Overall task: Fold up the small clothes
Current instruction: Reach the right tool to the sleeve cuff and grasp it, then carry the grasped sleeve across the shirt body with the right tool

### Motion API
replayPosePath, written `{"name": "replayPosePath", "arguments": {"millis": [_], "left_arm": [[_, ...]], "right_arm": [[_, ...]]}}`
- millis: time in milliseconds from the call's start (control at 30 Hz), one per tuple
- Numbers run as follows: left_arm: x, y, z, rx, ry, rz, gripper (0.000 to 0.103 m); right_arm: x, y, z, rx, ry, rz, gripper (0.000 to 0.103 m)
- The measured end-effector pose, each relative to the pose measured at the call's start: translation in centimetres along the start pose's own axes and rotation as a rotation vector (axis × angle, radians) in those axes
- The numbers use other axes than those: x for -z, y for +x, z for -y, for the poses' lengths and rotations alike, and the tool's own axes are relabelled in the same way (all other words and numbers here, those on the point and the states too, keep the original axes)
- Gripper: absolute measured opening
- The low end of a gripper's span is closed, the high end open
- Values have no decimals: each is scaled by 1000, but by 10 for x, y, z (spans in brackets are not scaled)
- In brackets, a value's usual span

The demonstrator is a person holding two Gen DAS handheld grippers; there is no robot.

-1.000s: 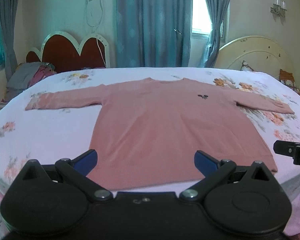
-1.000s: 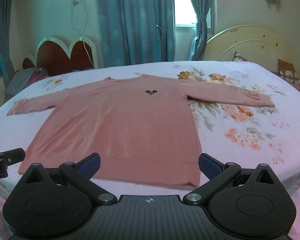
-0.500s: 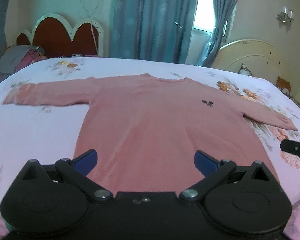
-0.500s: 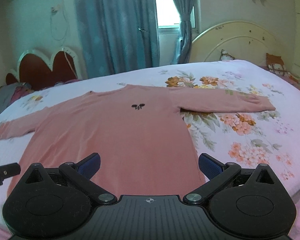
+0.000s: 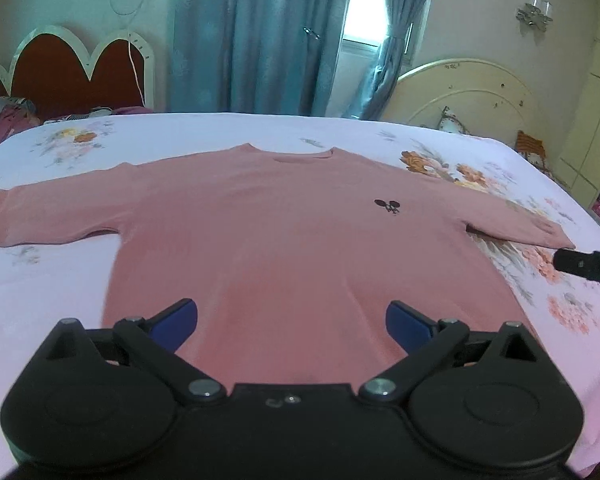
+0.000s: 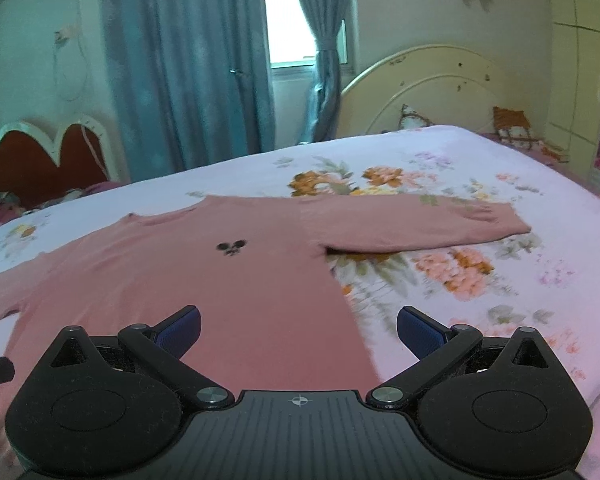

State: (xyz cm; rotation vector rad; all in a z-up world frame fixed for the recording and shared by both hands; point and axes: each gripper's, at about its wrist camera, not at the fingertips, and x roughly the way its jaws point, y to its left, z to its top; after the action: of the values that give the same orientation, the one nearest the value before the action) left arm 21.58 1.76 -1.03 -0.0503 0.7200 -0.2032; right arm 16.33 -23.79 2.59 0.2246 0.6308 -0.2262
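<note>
- Left wrist view: a pink long-sleeved shirt (image 5: 300, 248) lies flat and face up on the bed (image 5: 52, 276), neck towards the far side, both sleeves spread out to the sides. A small dark logo (image 5: 388, 206) sits on the chest.
- The left tongs (image 5: 291, 322) hang over the lower part of the shirt's body, spread wide, with nothing between the blue pads (image 5: 176, 322). Whether they touch the cloth cannot be told from here.
- At the right edge of this view a black tip of the right tongs (image 5: 580, 265) pokes in, near the cuff of the sleeve on that side.
- Right wrist view: the right tongs (image 6: 299, 330) are also spread wide and empty, set over the shirt's side edge, with the sleeve (image 6: 420, 224) stretched out ahead across the flowered bedsheet (image 6: 480, 280).
- A curtain (image 6: 188, 80) and a cream headboard (image 6: 420, 88) stand behind the bed.
- Step in hand, as I judge it: the approach before the first fold; no part of the shirt is folded yet.
- The next move likely calls for each pair of tongs to come down on a sleeve or a side edge, close on one layer only, and carry it inward over the body without dragging the rest out of shape.
</note>
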Motion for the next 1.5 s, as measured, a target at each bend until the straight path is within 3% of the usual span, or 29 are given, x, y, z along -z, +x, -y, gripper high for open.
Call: {"name": "replayPosePath", "arguments": {"millis": [133,300,367,400,433,700,800,967,1100,1133,1200,1300,1333,1400,1500], "left_arm": [[-7,19,11,50,-19,-14,101],[-23,41,31,-9,-34,35,102],[-32,51,40,5,-49,57,100],[-37,58,46,17,-52,54,99],[-41,66,53,12,-49,49,99],[-62,127,115,-39,-52,-15,99],[-64,142,136,-53,-43,-44,100],[-67,152,153,-86,-8,-83,100],[-72,158,146,-116,-43,-100,100],[-73,159,143,-117,-57,-104,100],[-77,160,138,-129,-66,-105,100],[-83,161,131,-147,-58,-95,100],[-84,160,126,-159,-50,-98,100],[-85,161,118,-168,-41,-118,100],[-82,161,102,-197,-30,-144,100]], "right_arm": [[-14,16,41,36,60,16,103],[-38,48,109,95,163,36,102],[-48,63,140,120,193,40,102],[-52,71,155,131,204,39,87],[-57,84,173,141,230,18,65],[-80,155,283,165,357,-33,63],[-82,187,316,162,423,-66,47],[-74,224,362,134,584,-104,46],[-73,232,375,89,631,-70,43],[-73,237,375,84,631,-67,27],[-72,243,377,78,643,-68,11],[-85,238,365,125,536,-20,8],[-85,246,370,157,555,-67,8],[-90,253,379,165,610,-99,7],[-114,245,355,145,502,-42,6]]}}
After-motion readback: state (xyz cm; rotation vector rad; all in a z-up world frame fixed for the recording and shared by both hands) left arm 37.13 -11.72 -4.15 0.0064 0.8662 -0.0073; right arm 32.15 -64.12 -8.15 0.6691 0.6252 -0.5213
